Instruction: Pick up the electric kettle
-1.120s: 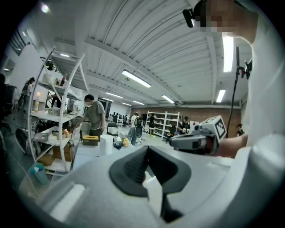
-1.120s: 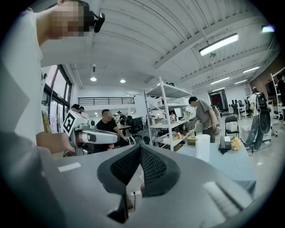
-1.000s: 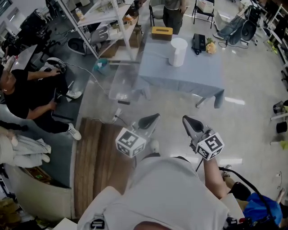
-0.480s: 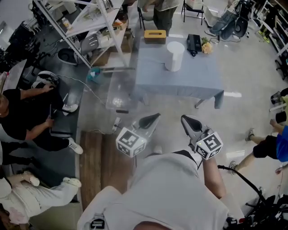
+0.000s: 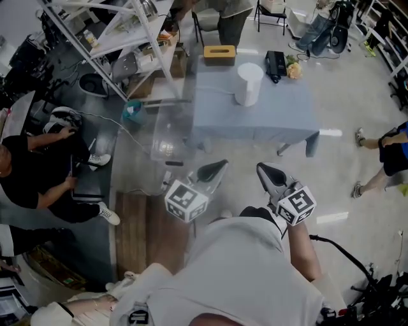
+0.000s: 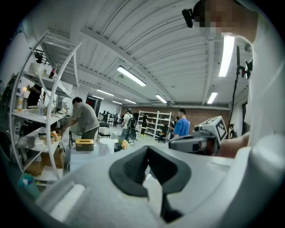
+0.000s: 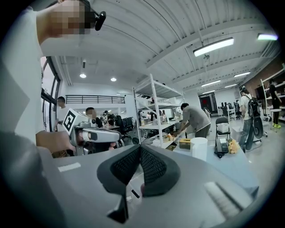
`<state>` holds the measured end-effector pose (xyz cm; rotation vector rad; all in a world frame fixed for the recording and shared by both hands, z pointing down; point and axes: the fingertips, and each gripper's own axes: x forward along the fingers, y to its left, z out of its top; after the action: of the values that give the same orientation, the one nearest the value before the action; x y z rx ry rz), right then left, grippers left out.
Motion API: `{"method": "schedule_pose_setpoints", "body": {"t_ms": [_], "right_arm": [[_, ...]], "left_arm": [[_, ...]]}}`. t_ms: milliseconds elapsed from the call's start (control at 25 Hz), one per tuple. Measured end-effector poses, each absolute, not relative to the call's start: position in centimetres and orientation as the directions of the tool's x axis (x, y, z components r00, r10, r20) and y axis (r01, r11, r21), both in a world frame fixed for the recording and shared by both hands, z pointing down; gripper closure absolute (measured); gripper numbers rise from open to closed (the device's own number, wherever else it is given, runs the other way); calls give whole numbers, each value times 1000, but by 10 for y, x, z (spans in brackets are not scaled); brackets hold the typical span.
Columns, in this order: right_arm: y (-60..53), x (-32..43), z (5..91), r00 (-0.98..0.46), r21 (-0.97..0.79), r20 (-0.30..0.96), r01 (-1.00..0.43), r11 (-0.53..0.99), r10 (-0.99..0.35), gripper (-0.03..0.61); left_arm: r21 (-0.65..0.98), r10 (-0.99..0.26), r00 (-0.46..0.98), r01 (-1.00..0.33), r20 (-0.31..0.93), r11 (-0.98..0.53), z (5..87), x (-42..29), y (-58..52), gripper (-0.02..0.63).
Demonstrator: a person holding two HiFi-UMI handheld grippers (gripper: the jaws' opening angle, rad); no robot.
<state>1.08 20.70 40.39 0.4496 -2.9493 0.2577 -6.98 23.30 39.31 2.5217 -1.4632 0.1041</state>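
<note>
The electric kettle, a white cylinder, stands upright on the grey-blue clothed table ahead of me, and it also shows in the right gripper view. Both grippers are held side by side in front of my body, well short of the table. My left gripper points at the table with its jaws together and nothing between them, as its own view shows. My right gripper is likewise shut and empty. Each gripper sees the other beside it.
On the table lie a yellow tissue box, a black device and a small bunch of flowers. A white shelf rack and a clear plastic box stand left of it. People sit left, stand behind the table and walk right.
The table and kettle have drawn slightly nearer as I walk forward. Both grippers keep their places in front of me, still shut. A person in blue has walked across the right side.
</note>
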Motion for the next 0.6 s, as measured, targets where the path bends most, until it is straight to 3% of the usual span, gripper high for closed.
{"method": "schedule_pose_setpoints", "body": {"t_ms": [600], "right_arm": [[156, 1, 412, -947, -159, 193, -290, 944, -258, 574]], "left_arm": [[180, -855, 482, -873, 192, -453, 403, -80, 183, 609]]}}
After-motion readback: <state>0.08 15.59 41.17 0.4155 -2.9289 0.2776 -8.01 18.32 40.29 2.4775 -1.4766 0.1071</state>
